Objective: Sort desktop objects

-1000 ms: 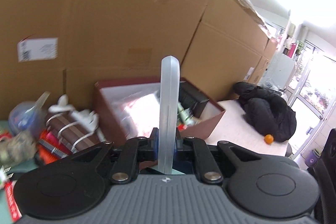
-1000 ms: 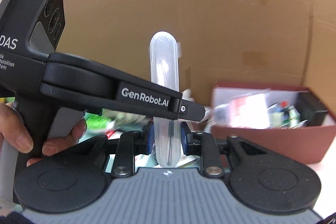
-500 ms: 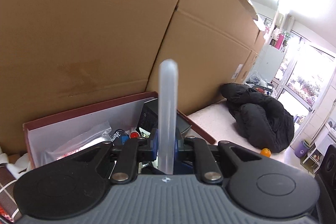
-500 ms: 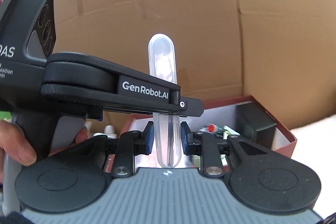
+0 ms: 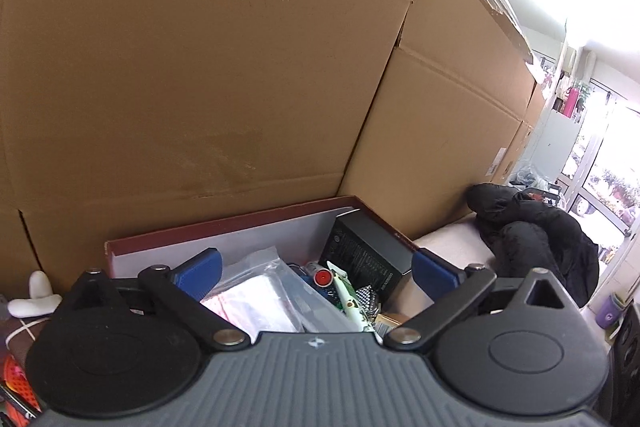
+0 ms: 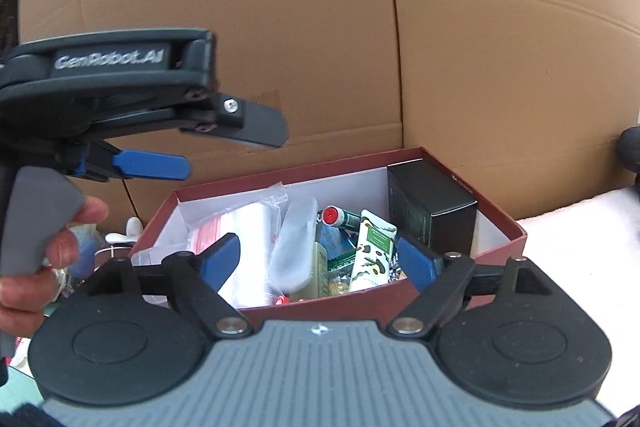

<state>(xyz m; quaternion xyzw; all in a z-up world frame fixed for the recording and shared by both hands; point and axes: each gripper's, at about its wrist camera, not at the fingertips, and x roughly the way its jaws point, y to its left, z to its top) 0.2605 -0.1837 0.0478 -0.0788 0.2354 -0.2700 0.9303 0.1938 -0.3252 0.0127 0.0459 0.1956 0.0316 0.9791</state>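
Dark red box (image 6: pixel 496 251), white inside; black carton (image 6: pixel 432 211); red-capped tube (image 6: pixel 332 215); brown cardboard (image 6: pixel 280 47).

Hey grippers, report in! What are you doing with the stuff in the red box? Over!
Left gripper open, empty. Right gripper open, empty. Clear plastic case lying in the red box among the packets. Nothing blocking the box.

The right gripper (image 6: pixel 318 261), blue pads spread wide with nothing between them, hovers over a dark-red cardboard box (image 6: pixel 502 245) lined white. Inside lie a translucent plastic case (image 6: pixel 294 247), a black carton (image 6: pixel 430 209), a red-capped tube (image 6: pixel 338 217) and an avocado-print packet (image 6: pixel 370 255). The left gripper (image 6: pixel 152 165) hangs at upper left, jaws parted and empty.
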